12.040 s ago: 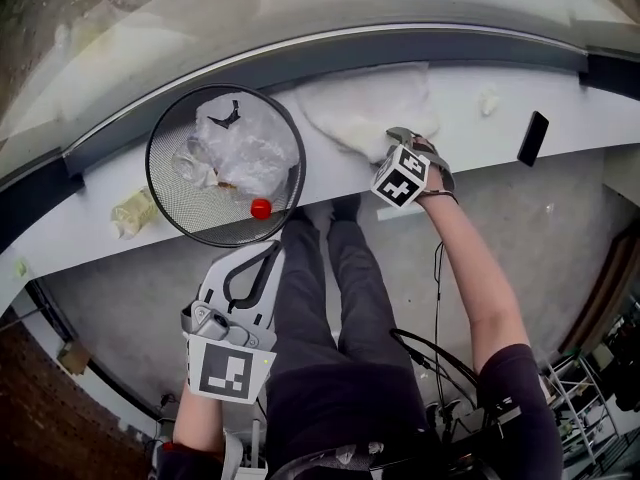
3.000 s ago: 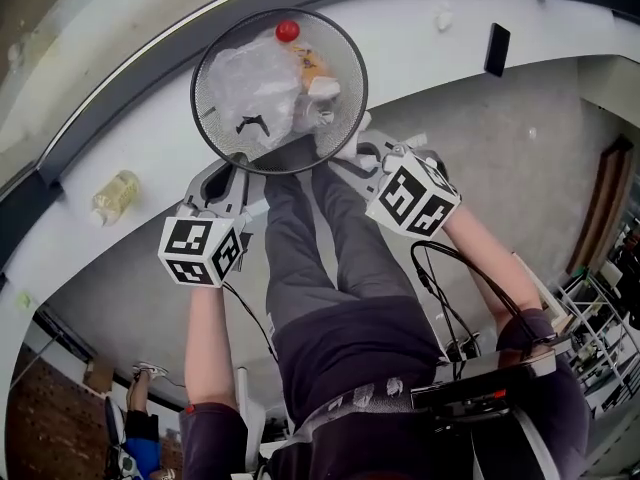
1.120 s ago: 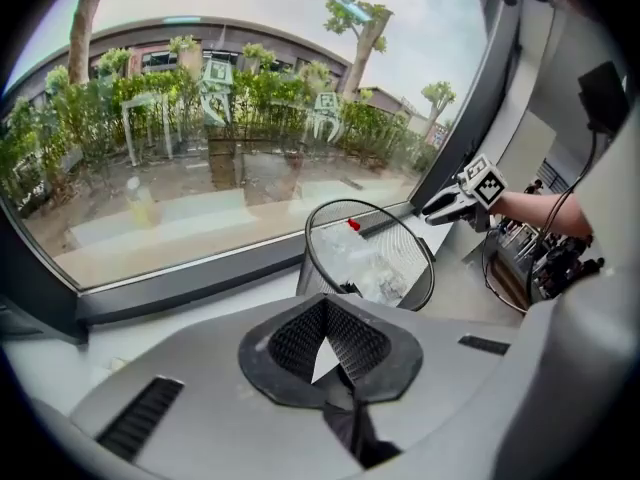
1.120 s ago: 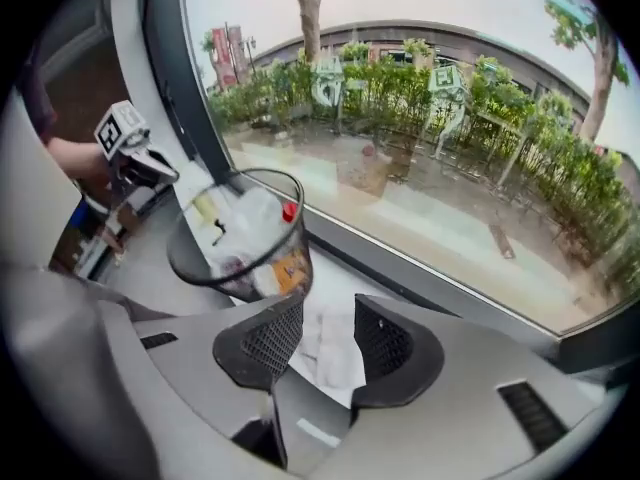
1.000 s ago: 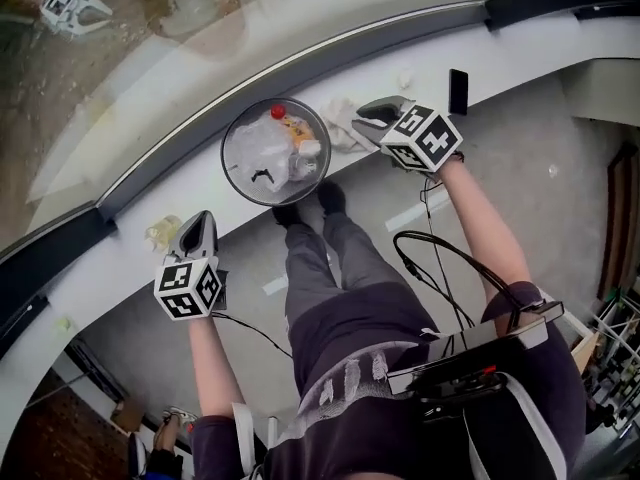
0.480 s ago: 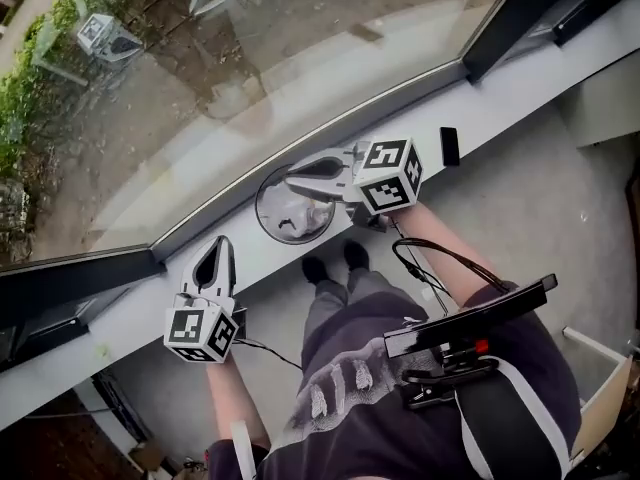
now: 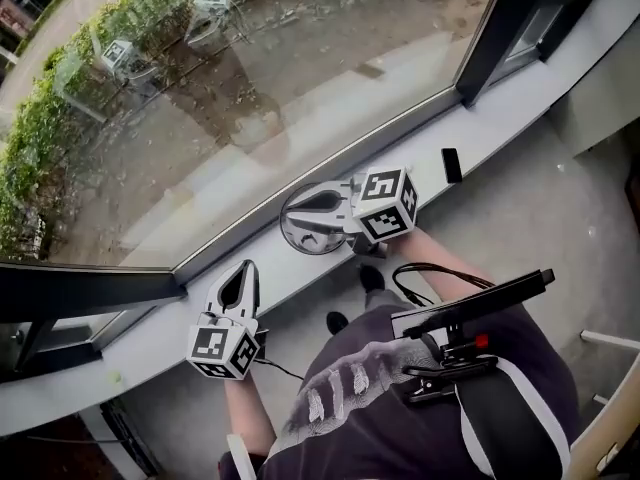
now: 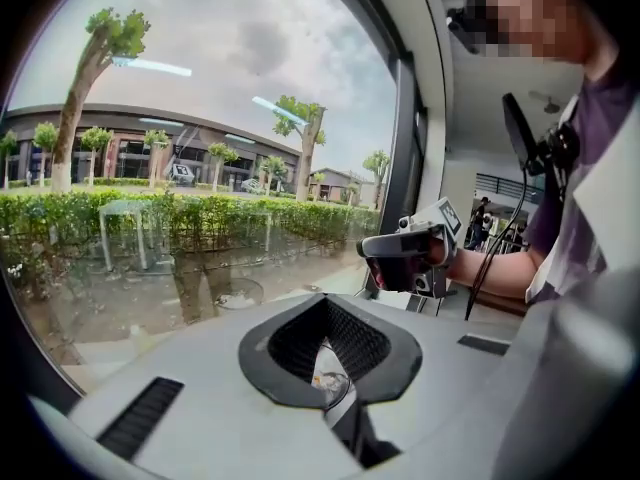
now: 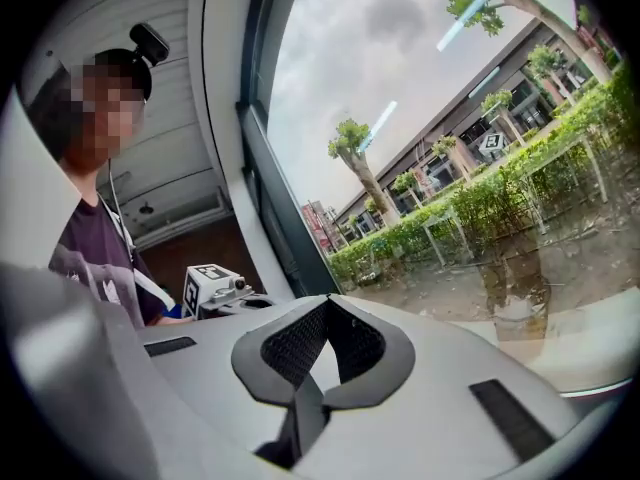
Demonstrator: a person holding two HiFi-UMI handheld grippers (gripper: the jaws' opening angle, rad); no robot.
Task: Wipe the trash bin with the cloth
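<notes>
1. wiping did not look to be in hand in the head view. the trash bin stood on the white ledge under the window. the right gripper reached across it, apparently lifted clear, with its jaws together and nothing in them. the left gripper was well apart to the left, over the same ledge, and its jaws were likewise closed and empty. a dark phone lay further right on the ledge. the cloth could not be found; if it lay beside the bin, the right gripper and its marker cube covered it. that gripper also hid most of the bin's mouth, so its contents could not be told.
2. in the left gripper view the jaws met at their tips with no cloth between them. through the loop behind the tips showed a sliver of what was probably the bin, too small to be sure. the right gripper was ahead, and the ledge was hidden under the jaws.
3. in the right gripper view the jaws were closed on nothing and pointed along the window, with the left gripper off to one side. bin, cloth and ledge were all out of sight. i judged the wipe either finished or paused. more wiping would call for lowering the right gripper, parting its jaws and pinching the cloth, while the left steadied the light mesh bin, which would likely slide.
</notes>
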